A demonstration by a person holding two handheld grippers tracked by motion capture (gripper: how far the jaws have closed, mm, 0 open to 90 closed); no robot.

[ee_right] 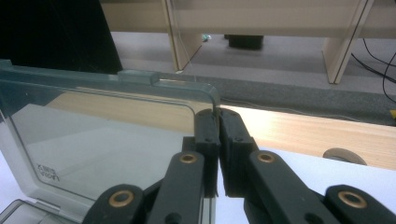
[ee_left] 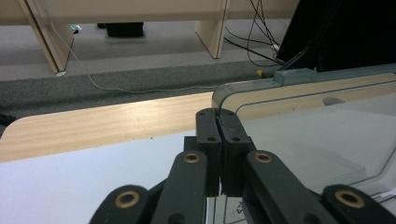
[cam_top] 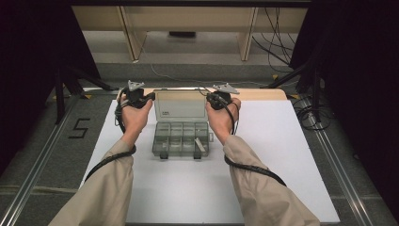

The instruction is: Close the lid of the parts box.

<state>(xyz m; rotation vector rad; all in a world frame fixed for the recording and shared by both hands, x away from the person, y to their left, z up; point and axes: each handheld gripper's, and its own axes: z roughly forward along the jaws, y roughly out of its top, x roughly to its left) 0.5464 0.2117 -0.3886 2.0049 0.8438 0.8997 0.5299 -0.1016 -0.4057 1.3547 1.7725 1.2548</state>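
The left gripper (ee_left: 219,122) pinches one top corner of the clear lid (cam_top: 181,106). The right gripper (ee_right: 217,122) pinches the other corner. The box (cam_top: 181,140) sits below both grippers. Its little parts are too small to tell.

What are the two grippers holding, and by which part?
Both hold the clear plastic lid of the compartment box: left gripper at its top left corner, right gripper at its top right corner.

Even, soft light; edges dark, perhaps blurred.
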